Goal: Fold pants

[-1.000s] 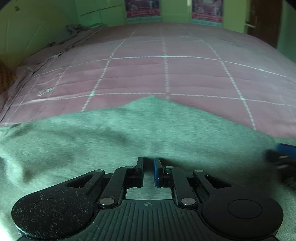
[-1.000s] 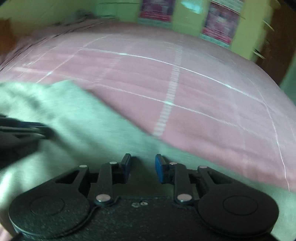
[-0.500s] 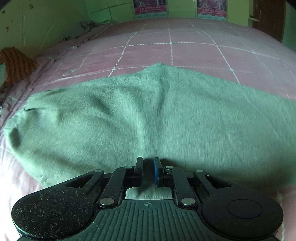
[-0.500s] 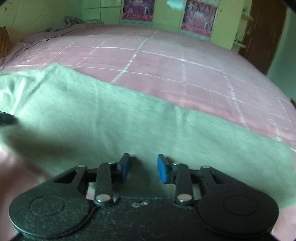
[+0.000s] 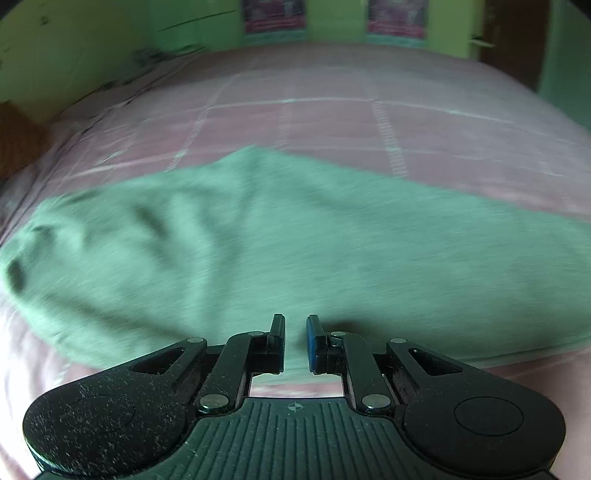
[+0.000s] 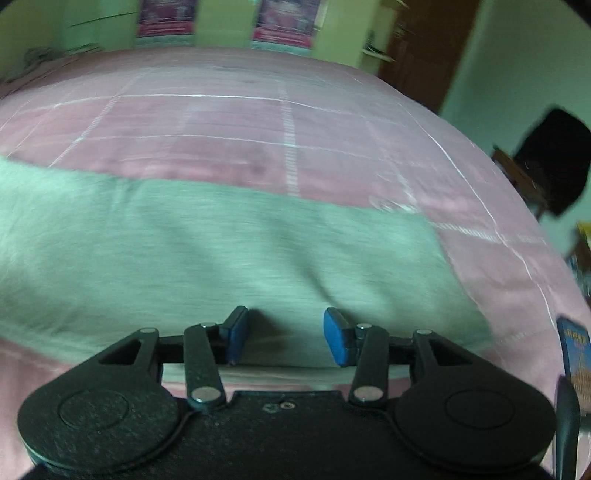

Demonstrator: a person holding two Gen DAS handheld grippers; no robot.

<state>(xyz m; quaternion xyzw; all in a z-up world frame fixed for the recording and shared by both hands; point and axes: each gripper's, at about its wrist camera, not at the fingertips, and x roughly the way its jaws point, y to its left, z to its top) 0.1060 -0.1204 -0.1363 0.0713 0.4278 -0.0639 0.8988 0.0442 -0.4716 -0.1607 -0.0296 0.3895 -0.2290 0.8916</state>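
The green pants (image 5: 280, 243) lie folded lengthwise on the pink bed, a long band across both views (image 6: 207, 251). My left gripper (image 5: 295, 341) hovers over the pants' near edge, its jaws slightly apart and holding nothing. My right gripper (image 6: 284, 338) is open wide and empty above the near edge, close to the pants' right end (image 6: 443, 266). Both views are blurred by motion.
The pink bedspread (image 5: 332, 122) with a white grid stretches beyond the pants to green walls with posters (image 6: 284, 22). A brown door (image 6: 424, 48) stands at the right. A dark object (image 6: 554, 158) and a blue book (image 6: 574, 354) sit past the bed's right edge.
Both grippers have opened: the left let go of the pants' edge, the right spread wider. Both have pulled back and up, and the right view has swung towards the pants' right end.
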